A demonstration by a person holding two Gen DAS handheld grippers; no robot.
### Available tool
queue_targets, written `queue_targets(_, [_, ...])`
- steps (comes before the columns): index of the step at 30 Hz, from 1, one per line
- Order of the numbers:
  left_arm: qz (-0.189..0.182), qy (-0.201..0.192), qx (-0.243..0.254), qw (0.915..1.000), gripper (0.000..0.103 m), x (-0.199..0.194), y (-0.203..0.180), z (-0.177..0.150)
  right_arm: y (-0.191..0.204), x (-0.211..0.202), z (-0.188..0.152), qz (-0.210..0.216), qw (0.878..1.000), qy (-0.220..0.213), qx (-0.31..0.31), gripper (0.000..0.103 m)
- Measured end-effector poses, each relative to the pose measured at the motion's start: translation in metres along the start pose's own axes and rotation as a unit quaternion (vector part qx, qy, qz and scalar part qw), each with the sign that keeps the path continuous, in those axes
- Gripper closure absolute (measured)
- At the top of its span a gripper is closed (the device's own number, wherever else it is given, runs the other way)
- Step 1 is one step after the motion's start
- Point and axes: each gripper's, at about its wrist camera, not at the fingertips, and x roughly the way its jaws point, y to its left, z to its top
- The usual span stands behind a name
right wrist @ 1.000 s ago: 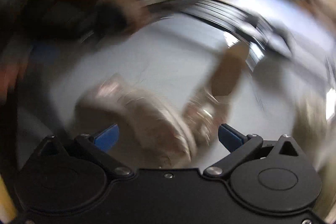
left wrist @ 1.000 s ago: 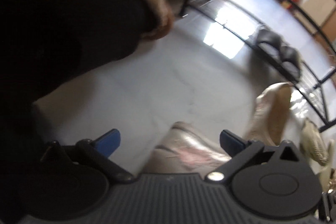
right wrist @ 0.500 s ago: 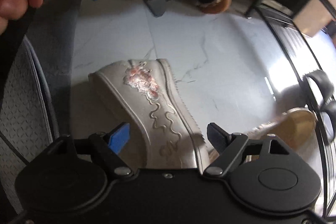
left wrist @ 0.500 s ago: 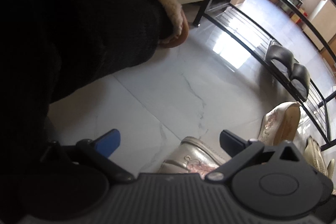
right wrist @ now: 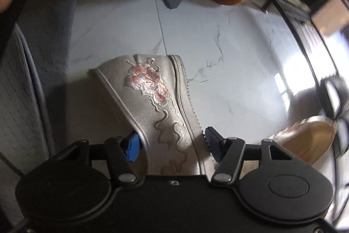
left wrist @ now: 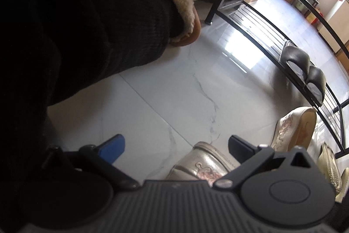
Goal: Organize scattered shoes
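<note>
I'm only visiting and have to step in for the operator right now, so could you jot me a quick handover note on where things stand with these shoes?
Right gripper: jaws have just been closing around the silver embroidered shoe lying on the floor; pads look to be at its sides, firm grip not certain.
Left gripper: open, empty, hovering above the floor.
Its mate lies on its side beside the shoe rack.
Done: a black pair sits on the rack's low shelf.
Left: lift this shoe to the rack, then its mate and the pale shoes near the rack's foot.
</note>
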Motion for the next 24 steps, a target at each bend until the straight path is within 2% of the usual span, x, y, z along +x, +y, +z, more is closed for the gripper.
queue_targets(4, [0.002,0.002,0.002,1.0,0.002,0.0,0.0,-0.001,-0.003,-0.01,-0.013,0.033,0.998,-0.007,0.059,0.044])
queue_targets(11, [0.005,0.005,0.006,1.0,0.002,0.001,-0.002,-0.001,0.011,-0.031,-0.046,0.073,0.993,-0.009,0.097,0.045])
queue_targets(16, [0.009,0.01,0.008,0.9999,0.002,0.002,-0.003,-0.003,0.007,-0.047,-0.078,0.092,0.983,0.006,0.158,0.045])
queue_targets(17, [0.009,0.012,0.009,0.9999,0.002,0.002,-0.003,-0.003,0.003,-0.05,-0.087,0.094,0.979,0.011,0.18,0.045])
queue_targets(20, [0.009,0.013,0.008,0.9998,0.002,0.002,-0.004,-0.004,-0.019,-0.06,-0.119,0.093,0.955,0.026,0.281,0.045])
queue_targets(24, [0.007,0.018,0.01,0.9998,0.002,0.003,-0.005,-0.006,-0.043,-0.07,-0.153,0.086,0.91,0.036,0.405,0.045])
